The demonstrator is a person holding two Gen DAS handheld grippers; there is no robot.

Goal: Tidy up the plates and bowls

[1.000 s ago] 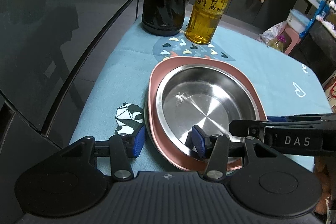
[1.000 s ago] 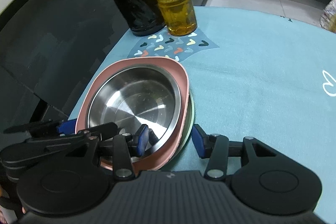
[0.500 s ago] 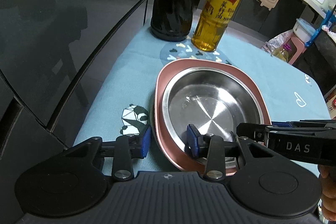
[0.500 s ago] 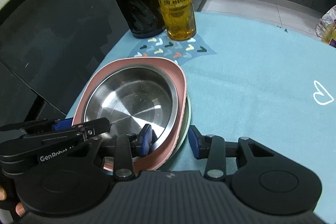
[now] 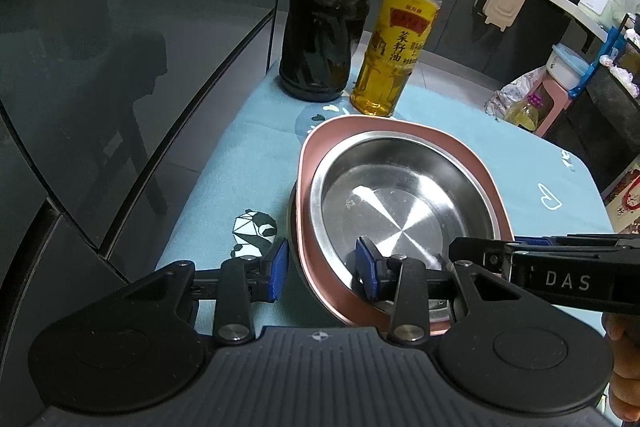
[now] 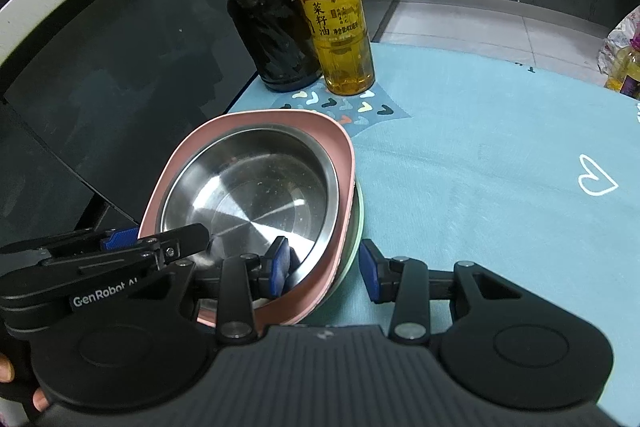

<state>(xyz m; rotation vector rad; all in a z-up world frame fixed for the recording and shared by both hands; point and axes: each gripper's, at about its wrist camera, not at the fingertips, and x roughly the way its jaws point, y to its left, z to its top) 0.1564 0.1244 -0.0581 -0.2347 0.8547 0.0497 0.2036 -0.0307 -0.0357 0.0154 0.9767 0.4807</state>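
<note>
We grip a nested stack at its near edge on the teal tablecloth point(image 6: 500, 147): our left gripper point(image 5: 322, 269) pinches the left rim, our right gripper point(image 6: 324, 269) the right rim. A steel bowl point(image 5: 396, 203) sits inside a pink plate point(image 5: 316, 151), apparently atop a pale green plate point(image 6: 352, 251), though little shows. Behind stand a vinegar bottle point(image 5: 320, 39) and an oil bottle point(image 5: 394, 55), side by side.

Steel bowl point(image 5: 400, 203) nests upright in pink plate point(image 5: 476, 163), stacked on teal cloth.
</note>
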